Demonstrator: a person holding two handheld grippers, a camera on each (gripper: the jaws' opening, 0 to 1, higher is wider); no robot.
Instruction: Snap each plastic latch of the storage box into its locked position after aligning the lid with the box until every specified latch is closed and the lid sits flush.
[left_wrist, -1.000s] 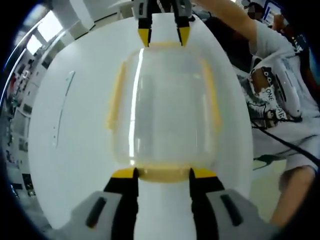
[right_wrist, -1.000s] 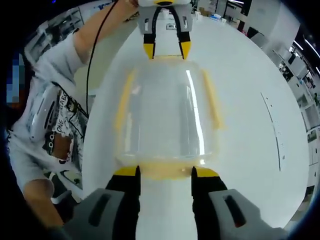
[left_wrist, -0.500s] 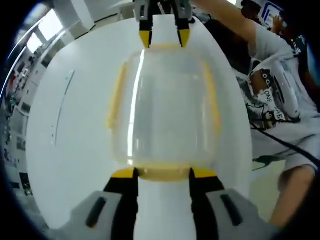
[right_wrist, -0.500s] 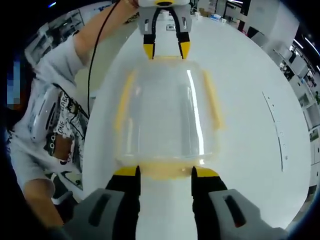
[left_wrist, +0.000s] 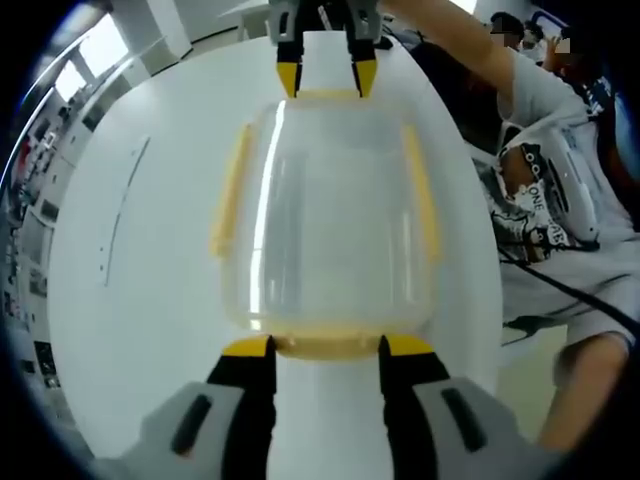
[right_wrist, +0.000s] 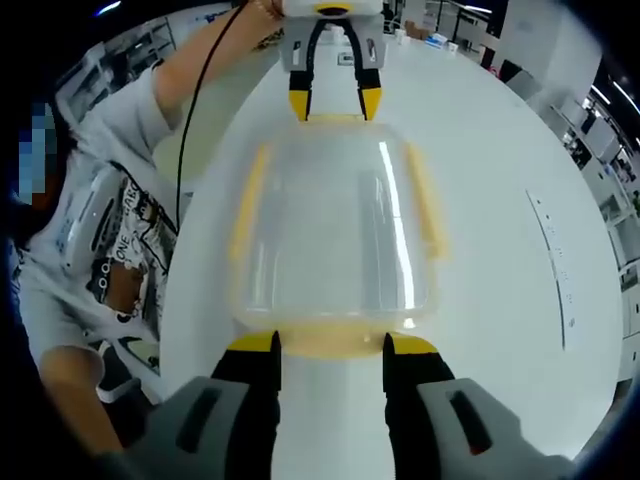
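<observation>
the left claw (left_wrist: 322, 347) has grey housings, black jaw arms and yellow tips; the right claw (right_wrist: 329, 344) is built the same. the person wears a white t-shirt (right_wrist: 105, 235) with black graphic print and lettering. a black cable (right_wrist: 195, 95) runs along the arm.

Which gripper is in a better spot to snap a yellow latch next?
Neither clearly: the left gripper and the right gripper each sit open at a yellow end latch at opposite ends of the storage box. The long side latches lie equally far from both.
</observation>
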